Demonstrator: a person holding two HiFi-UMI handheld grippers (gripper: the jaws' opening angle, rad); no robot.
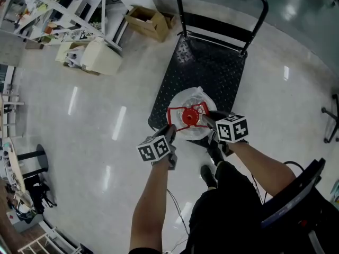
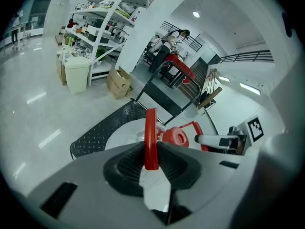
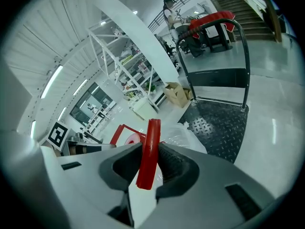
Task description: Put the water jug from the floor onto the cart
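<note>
Two grippers, the left gripper (image 1: 172, 132) and the right gripper (image 1: 207, 124), are each clamped on the red handle (image 2: 151, 132) of the water jug (image 1: 193, 96), which is over the near end of the cart (image 1: 212, 67), opposite its push bar (image 1: 180, 12).

Black cart (image 1: 212, 73) is being borne by glossy floor (image 1: 79, 120); water jug (image 1: 197, 97) is being shown at cart's near edge, contact unclear.

both arms forward, angled down; left tongs (image 1: 171, 131), right tongs (image 1: 205, 121) each clamped on red handle (image 2: 151, 132)
</note>
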